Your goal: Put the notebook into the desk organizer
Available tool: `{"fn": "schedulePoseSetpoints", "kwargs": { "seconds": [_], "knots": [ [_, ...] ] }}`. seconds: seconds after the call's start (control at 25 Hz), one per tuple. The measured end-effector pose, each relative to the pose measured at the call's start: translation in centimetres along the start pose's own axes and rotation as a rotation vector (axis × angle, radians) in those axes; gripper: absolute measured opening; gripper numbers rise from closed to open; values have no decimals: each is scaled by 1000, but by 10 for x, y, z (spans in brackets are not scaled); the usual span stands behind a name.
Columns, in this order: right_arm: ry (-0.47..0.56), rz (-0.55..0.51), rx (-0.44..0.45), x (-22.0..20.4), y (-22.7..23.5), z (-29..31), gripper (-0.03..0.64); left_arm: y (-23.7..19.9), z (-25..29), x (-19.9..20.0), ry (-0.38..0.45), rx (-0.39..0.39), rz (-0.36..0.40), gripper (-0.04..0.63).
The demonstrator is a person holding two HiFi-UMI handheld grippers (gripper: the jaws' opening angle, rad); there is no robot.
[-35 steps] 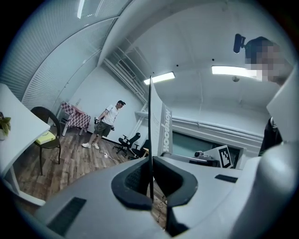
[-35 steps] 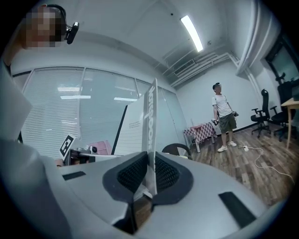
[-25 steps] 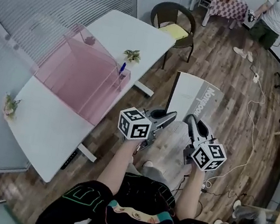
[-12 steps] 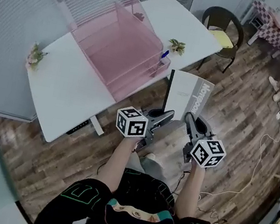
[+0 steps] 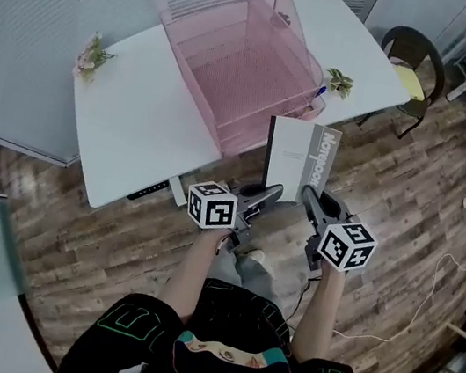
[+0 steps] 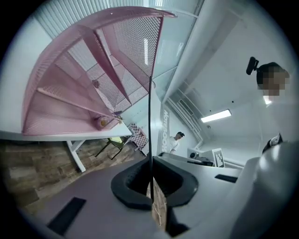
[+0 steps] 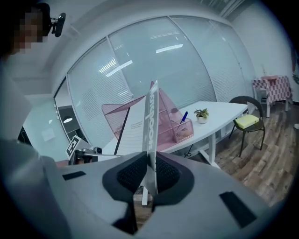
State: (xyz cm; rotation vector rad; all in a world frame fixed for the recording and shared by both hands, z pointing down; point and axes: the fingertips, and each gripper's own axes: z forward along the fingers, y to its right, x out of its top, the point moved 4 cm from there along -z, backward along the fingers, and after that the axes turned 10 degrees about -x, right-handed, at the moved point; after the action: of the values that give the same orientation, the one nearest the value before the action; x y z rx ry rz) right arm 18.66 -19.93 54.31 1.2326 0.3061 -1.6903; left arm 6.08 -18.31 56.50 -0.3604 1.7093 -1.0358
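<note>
Pink mesh desk organizer (image 5: 238,57) toward the left, standing on white table (image 5: 134,137), open top upward, dividers running away from the person; slots suited to taking something thin, edge-first. Small plant (image 5: 90,58) off its left end; blue pen (image 5: 321,90) and second plant (image 5: 339,82) at its right end.

Next over, left gripper (image 5: 269,193): jaws closed down tight on the near left corner of the notebook (image 5: 300,153), thin cover edge pinched between the pads. Held in the air between both grippers, cover facing up, at the table's near edge, just short of the organizer. Long axis pointing away from the person toward the organizer; spine with printed title along the right side, free short edge leading. Probably gripped at both near corners to keep it stiff and steerable for sliding into a slot.

Right gripper (image 5: 310,195): jaws nearly together, clamped on the spine's near end. Wicker chair (image 5: 412,65) farther right, well apart.
</note>
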Motion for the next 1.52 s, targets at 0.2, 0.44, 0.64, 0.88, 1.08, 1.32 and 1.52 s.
{"fn": "schedulePoseSetpoints", "kwargs": {
  "seconds": [0.2,0.44,0.64,0.88,1.08,1.32,1.52],
  "knots": [
    [-72,-21,77,5,-17,24,26,-8,-25,7,70,16,-51,6],
    [-103,-40,128,19,-30,45,34,-13,-40,23,147,7,-88,6],
    [-117,-67,151,34,-38,62,54,-17,-50,38,220,-13,-120,6],
    [-130,76,193,55,-44,84,54,-14,-60,55,247,-55,-31,128],
    [-95,182,244,81,-49,101,48,-12,-56,49,173,-99,-10,162],
    [-59,38,200,99,-62,116,71,-5,-43,70,232,-146,15,5],
    [24,-60,118,105,-64,121,258,-9,-33,84,241,-124,51,-11]
  ]
}}
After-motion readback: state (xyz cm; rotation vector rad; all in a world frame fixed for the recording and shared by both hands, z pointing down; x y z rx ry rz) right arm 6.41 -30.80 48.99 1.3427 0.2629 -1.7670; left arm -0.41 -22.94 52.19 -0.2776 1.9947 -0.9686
